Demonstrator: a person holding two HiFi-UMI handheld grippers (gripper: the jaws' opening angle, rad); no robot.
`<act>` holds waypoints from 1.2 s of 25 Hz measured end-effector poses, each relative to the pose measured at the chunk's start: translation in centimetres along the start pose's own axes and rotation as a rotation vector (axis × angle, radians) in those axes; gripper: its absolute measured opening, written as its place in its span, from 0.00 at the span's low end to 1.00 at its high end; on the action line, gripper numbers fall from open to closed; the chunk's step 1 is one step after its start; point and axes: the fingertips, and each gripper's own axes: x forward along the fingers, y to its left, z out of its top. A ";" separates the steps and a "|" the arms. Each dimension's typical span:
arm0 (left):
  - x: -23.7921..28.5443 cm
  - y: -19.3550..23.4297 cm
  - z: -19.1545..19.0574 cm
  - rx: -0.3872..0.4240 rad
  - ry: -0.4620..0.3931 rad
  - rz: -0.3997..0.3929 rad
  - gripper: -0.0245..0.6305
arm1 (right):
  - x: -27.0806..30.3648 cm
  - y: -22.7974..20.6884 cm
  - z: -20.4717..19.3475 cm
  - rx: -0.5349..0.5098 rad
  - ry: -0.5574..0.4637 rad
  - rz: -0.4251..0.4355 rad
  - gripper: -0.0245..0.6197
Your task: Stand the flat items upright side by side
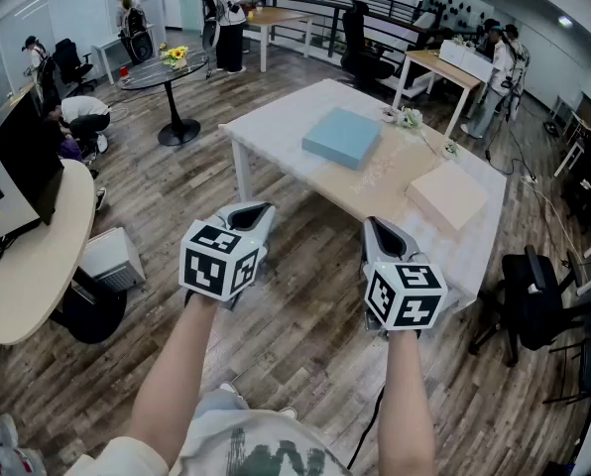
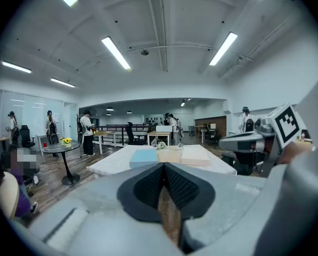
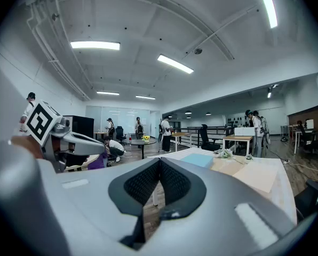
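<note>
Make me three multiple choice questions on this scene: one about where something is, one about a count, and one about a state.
1. Where does the light blue flat slab lie?
A. on the floor
B. on the white and pale-wood table
C. on a chair

2. How many flat slabs lie on that table?
A. two
B. four
C. five

3. How are the two hand-held grippers?
A. shut, empty
B. wide open
C. each gripping a slab

Answers:
1 B: it rests flat on the tabletop.
2 A: the blue one and a beige flat slab.
3 A: on the left hand-held gripper and the right hand-held gripper the jaws meet on nothing.

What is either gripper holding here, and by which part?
Nothing. Both the left gripper and right gripper are shut and empty, short of the table.
</note>
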 end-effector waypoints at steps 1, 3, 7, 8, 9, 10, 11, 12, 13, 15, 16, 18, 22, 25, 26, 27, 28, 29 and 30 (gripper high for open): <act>0.0 0.2 0.0 0.000 0.001 0.001 0.04 | 0.2 0.1 0.0 0.004 0.000 -0.001 0.04; 0.0 0.7 0.0 -0.001 0.002 0.002 0.04 | 0.6 0.3 0.0 0.010 0.001 -0.002 0.04; 0.2 1.8 0.0 -0.008 -0.007 0.005 0.09 | 1.5 0.6 -0.1 0.025 0.004 0.003 0.09; 0.4 2.1 0.0 -0.012 -0.006 0.002 0.10 | 1.9 0.6 -0.2 0.031 0.008 0.003 0.11; 0.7 2.4 0.0 -0.016 -0.005 -0.001 0.11 | 2.2 0.6 -0.3 0.037 0.014 0.003 0.13; 0.9 2.7 0.0 -0.019 -0.006 -0.003 0.11 | 2.6 0.6 -0.5 0.041 0.018 0.002 0.16; 1.2 3.1 0.0 -0.021 -0.008 -0.006 0.12 | 3.0 0.7 -0.6 0.043 0.020 0.000 0.18; 1.4 3.5 0.0 -0.023 -0.010 -0.008 0.14 | 3.4 0.8 -0.6 0.045 0.022 0.000 0.19; 1.8 4.0 0.1 -0.026 -0.011 -0.012 0.14 | 3.8 0.8 -0.6 0.048 0.023 0.001 0.22; 2.6 4.8 0.2 -0.036 -0.017 -0.023 0.14 | 4.7 0.7 -0.7 0.054 0.028 -0.001 0.27; 3.1 5.3 0.3 -0.042 -0.021 -0.030 0.16 | 5.2 0.5 -0.8 0.058 0.031 -0.008 0.29; 4.3 6.2 0.5 -0.052 -0.029 -0.048 0.21 | 6.3 0.1 -0.9 0.071 0.033 -0.024 0.33; 7.2 8.1 0.7 -0.038 -0.011 -0.115 0.24 | 9.2 -0.4 -0.5 0.095 0.031 -0.048 0.42; 9.2 9.6 1.3 -0.030 -0.002 -0.164 0.28 | 11.5 -0.5 -0.1 0.100 0.039 -0.064 0.47; 9.8 10.2 1.6 -0.026 -0.001 -0.178 0.30 | 12.3 -0.4 0.1 0.101 0.042 -0.070 0.50; 10.4 10.8 1.9 -0.021 0.001 -0.190 0.32 | 13.0 -0.3 0.3 0.102 0.046 -0.077 0.51; 10.9 11.4 2.2 -0.016 0.001 -0.201 0.34 | 13.7 -0.3 0.5 0.104 0.049 -0.084 0.53; 11.5 12.0 2.6 -0.012 0.000 -0.212 0.35 | 14.4 -0.3 0.7 0.106 0.051 -0.090 0.55; 12.1 12.6 3.0 -0.008 -0.001 -0.222 0.37 | 15.0 -0.3 1.0 0.109 0.053 -0.096 0.55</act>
